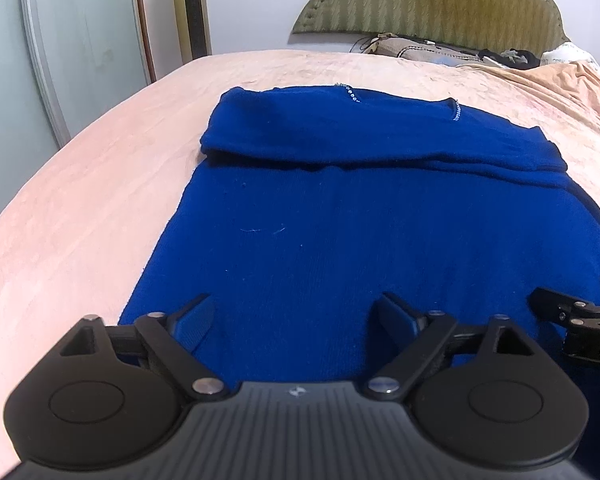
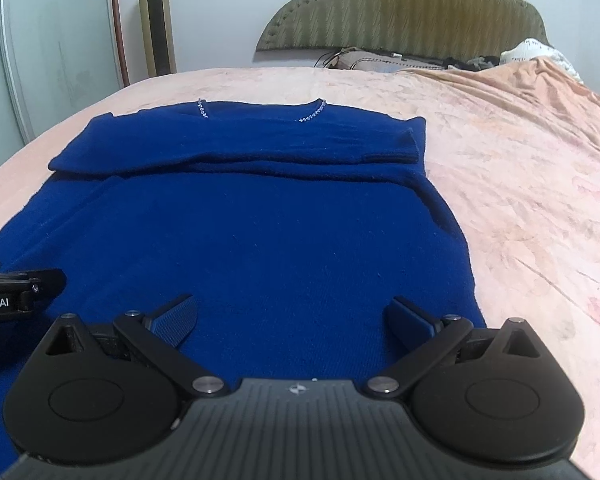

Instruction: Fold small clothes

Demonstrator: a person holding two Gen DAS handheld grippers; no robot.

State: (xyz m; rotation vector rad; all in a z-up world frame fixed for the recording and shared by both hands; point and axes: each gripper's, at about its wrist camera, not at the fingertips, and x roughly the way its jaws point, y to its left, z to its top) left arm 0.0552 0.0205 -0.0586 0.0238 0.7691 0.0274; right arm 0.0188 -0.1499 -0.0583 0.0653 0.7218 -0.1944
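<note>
On the bed (image 1: pixel 80 184), covered by a pale pink blanket, I see the blue sweater (image 1: pixel 340 232) lying flat with its neckline toward the headboard (image 1: pixel 432 0). Both sleeves are folded across the chest, forming a thick band from one side of the garment to the other, and a line of small sparkling beads (image 2: pixel 202 109) trims the collar. My left gripper (image 1: pixel 294 314) hangs over the near hem of the sweater, toward its left side, with the jaws spread wide and nothing between them. My right gripper (image 2: pixel 292 318) hangs over the same hem toward the right side, jaws likewise spread wide and empty. Each gripper shows at the edge of the other's view, so the two sit side by side, near each other but apart. I cannot tell whether the fingertips touch the fabric or float just above it. Beyond the sweater, a pillow (image 2: pixel 376 60) and some dark items lie against the headboard. To the left of the bed stands a gold tower fan (image 2: pixel 156 16) beside a glass-panelled door (image 2: pixel 56 48) with flower stickers.
</note>
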